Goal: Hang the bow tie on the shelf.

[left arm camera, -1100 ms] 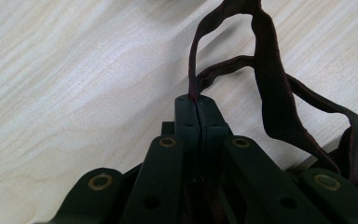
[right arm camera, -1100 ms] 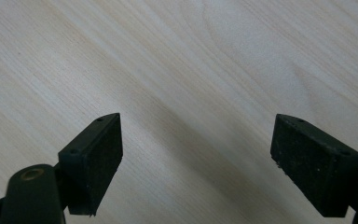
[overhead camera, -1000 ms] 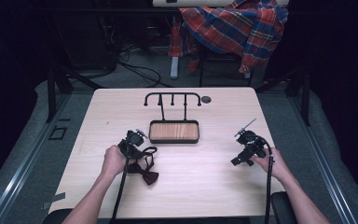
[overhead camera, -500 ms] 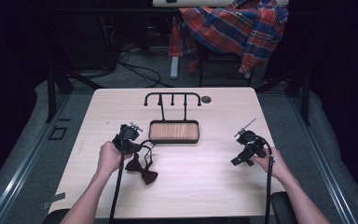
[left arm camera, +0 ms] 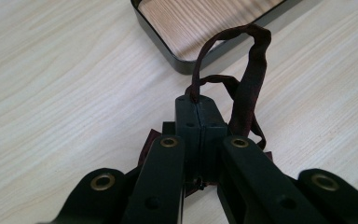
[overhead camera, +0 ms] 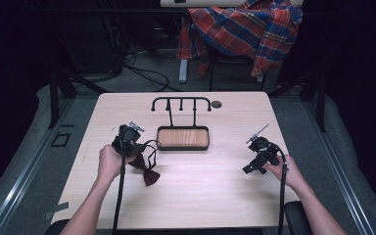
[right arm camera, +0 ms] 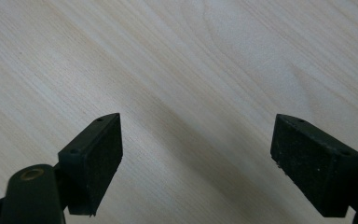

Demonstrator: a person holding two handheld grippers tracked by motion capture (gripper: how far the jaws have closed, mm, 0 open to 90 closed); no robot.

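Lifted slightly toward the tray (overhead camera: 183, 138), the left tongs (left arm camera: 199, 105) pinch the bow tie (overhead camera: 147, 169) strap near the surface's left edge; right tongs (right arm camera: 196, 163) hang released, waiting.

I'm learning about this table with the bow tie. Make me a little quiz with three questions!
1. True or false: the left tongs are shut on the strap of the dark red bow tie.
2. The right tongs are: A) holding the bow tie, B) open over bare table, C) shut on the tray.
3. Fill in: behind the wooden tray stands a black ____ with hooks.

Key: 1 true; 2 B; 3 rack.
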